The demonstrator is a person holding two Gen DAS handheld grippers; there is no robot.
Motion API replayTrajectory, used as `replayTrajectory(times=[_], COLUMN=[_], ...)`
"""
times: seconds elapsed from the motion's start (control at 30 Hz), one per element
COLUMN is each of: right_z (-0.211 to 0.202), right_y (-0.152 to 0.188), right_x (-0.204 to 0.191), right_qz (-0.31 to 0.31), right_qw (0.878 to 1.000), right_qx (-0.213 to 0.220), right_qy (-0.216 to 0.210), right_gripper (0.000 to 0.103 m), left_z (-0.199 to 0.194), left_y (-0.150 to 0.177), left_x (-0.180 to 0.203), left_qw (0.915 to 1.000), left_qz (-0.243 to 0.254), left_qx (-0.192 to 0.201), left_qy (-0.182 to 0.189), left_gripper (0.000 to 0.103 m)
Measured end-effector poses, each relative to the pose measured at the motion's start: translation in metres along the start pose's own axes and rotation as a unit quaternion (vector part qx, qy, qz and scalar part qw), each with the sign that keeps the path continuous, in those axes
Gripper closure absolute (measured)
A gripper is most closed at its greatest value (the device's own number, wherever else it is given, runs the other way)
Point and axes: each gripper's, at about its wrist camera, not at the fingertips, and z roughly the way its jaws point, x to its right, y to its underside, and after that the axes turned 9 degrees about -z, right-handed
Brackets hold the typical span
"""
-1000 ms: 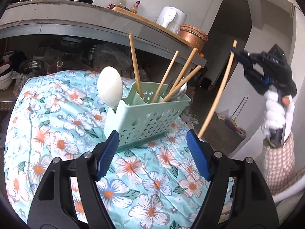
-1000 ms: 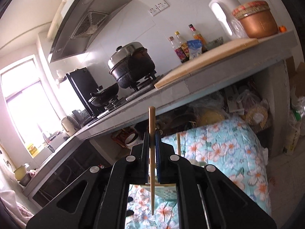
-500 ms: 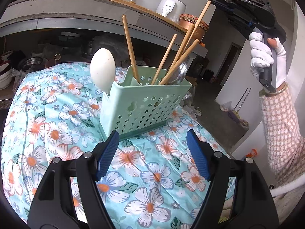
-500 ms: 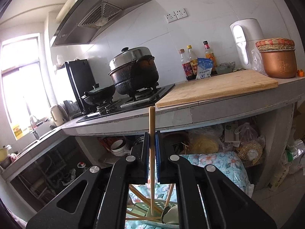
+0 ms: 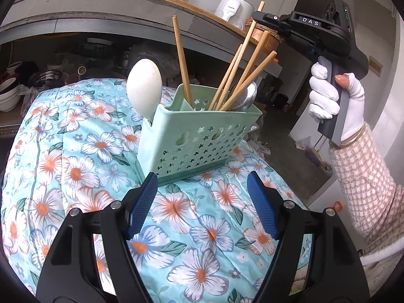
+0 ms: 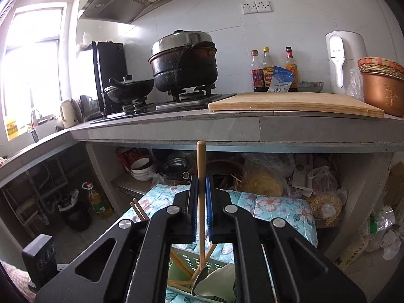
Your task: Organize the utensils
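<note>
A mint green perforated utensil caddy (image 5: 202, 136) stands on the floral cloth, just beyond my open left gripper (image 5: 202, 184), which holds nothing. A white spoon (image 5: 144, 91), a metal spoon (image 5: 248, 96) and several wooden chopsticks stand in the caddy. My right gripper (image 5: 255, 15) hovers above the caddy's right side, shut on one chopstick (image 5: 242, 45) near its top end. The lower end of that chopstick slants down into the caddy. In the right wrist view the same chopstick (image 6: 201, 166) is pinched in the right gripper (image 6: 201, 184), with the caddy (image 6: 186, 260) below.
The floral cloth (image 5: 75, 171) covers a rounded table. Behind it runs a grey counter (image 6: 227, 128) bearing a cutting board (image 6: 290, 103), a black pot (image 6: 184, 63), bottles and a white kettle. Bowls (image 6: 141, 169) and bags fill the shelf underneath. A gloved hand (image 5: 325, 96) holds the right gripper.
The right gripper carried its chopstick from off to the right to above the caddy, and the chopstick's lower end now reaches into it. The left gripper stayed open and barely moved.
</note>
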Motion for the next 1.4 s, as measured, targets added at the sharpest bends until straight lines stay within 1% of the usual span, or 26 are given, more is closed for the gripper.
replayTrajectory(times=[0.1, 0.13, 0.17, 0.2, 0.23, 0.3, 0.4, 0.5, 0.53, 0.57, 0.6, 0.67, 0.7, 0.8, 0.87, 0.97, 1.0, 1.07, 1.17, 1.2, 1.23, 1.3, 1.4], right_z=[0.004, 0.004, 0.003, 0.003, 0.001, -0.005, -0.017, -0.035, -0.043, -0.05, -0.057, -0.069, -0.074, -0.089, -0.098, -0.107, -0.108, -0.109, -0.112, -0.115, -0.117, -0.123, -0.132], right_y=[0.003, 0.004, 0.005, 0.004, 0.004, 0.004, 0.003, 0.007, 0.009, 0.013, 0.017, 0.029, 0.036, 0.062, 0.081, 0.108, 0.115, 0.128, 0.141, 0.143, 0.144, 0.145, 0.144], right_x=[-0.004, -0.004, -0.005, -0.005, -0.004, -0.001, 0.008, 0.018, 0.02, 0.021, 0.021, 0.018, 0.015, 0.004, -0.003, -0.009, -0.01, -0.012, -0.016, -0.017, -0.018, -0.02, -0.026], right_qz=[-0.01, -0.012, -0.013, -0.014, -0.013, -0.008, 0.011, 0.034, 0.043, 0.049, 0.052, 0.053, 0.05, 0.051, 0.054, 0.064, 0.069, 0.074, 0.068, 0.066, 0.067, 0.068, 0.062], right_qw=[1.0, 1.0, 1.0, 1.0, 1.0, 1.0, 0.999, 0.998, 0.998, 0.998, 0.997, 0.998, 0.998, 0.999, 0.998, 0.995, 0.993, 0.989, 0.983, 0.981, 0.98, 0.977, 0.974], right_qx=[-0.011, -0.014, -0.016, -0.016, -0.014, -0.008, 0.004, 0.014, 0.017, 0.019, 0.02, 0.017, 0.012, -0.009, -0.026, -0.053, -0.063, -0.093, -0.121, -0.125, -0.128, -0.129, -0.126], right_qy=[-0.007, -0.011, -0.013, -0.014, -0.016, -0.022, -0.035, -0.045, -0.047, -0.046, -0.044, -0.037, -0.029, 0.004, 0.028, 0.064, 0.073, 0.093, 0.122, 0.13, 0.138, 0.153, 0.175], right_gripper=[0.095, 0.093, 0.089, 0.08, 0.074, 0.072, 0.063, 0.053, 0.045, 0.042, 0.037, 0.023, 0.021, 0.009, 0.007, 0.006, 0.006, 0.006, 0.006, 0.006, 0.006, 0.006, 0.006], left_z=[-0.002, -0.003, -0.005, -0.007, -0.008, -0.013, -0.019, -0.029, -0.032, -0.036, -0.039, -0.044, -0.045, -0.048, -0.046, -0.044, -0.043, -0.041, -0.04, -0.038, -0.036, -0.035, -0.035], left_y=[0.0, 0.0, 0.001, 0.001, 0.001, 0.001, 0.0, -0.001, -0.002, -0.002, -0.003, -0.003, -0.004, -0.005, -0.007, -0.009, -0.01, -0.014, -0.013, -0.012, -0.012, -0.009, -0.004], left_x=[0.0, 0.0, 0.001, 0.001, 0.002, 0.005, 0.01, 0.017, 0.019, 0.022, 0.026, 0.033, 0.036, 0.047, 0.054, 0.063, 0.067, 0.073, 0.084, 0.085, 0.087, 0.088, 0.094], left_qw=[1.0, 0.9999, 0.9999, 0.9998, 0.9997, 0.9992, 0.9978, 0.9948, 0.9934, 0.9916, 0.9894, 0.9849, 0.9816, 0.9699, 0.962, 0.9561, 0.9563, 0.9593, 0.959, 0.9561, 0.9503, 0.9428, 0.9274], left_qz=[-0.004, -0.006, -0.007, -0.009, -0.011, -0.014, -0.02, -0.026, -0.028, -0.03, -0.03, -0.029, -0.029, -0.03, -0.03, -0.034, -0.037, -0.043, -0.052, -0.055, -0.058, -0.058, -0.048], left_qx=[0.004, 0.007, 0.009, 0.013, 0.016, 0.025, 0.041, 0.064, 0.071, 0.08, 0.089, 0.1, 0.107, 0.122, 0.127, 0.131, 0.129, 0.124, 0.125, 0.125, 0.122, 0.115, 0.12], left_qy=[-0.005, -0.008, -0.011, -0.014, -0.018, -0.029, -0.048, -0.075, -0.085, -0.097, -0.111, -0.138, -0.156, -0.209, -0.24, -0.26, -0.26, -0.25, -0.249, -0.259, -0.28, -0.307, -0.351], left_gripper=[0.034, 0.034, 0.033, 0.033, 0.033, 0.032, 0.03, 0.027, 0.027, 0.025, 0.025, 0.024, 0.019, 0.015, 0.012, 0.009, 0.009, 0.009, 0.009, 0.009, 0.009, 0.009, 0.009])
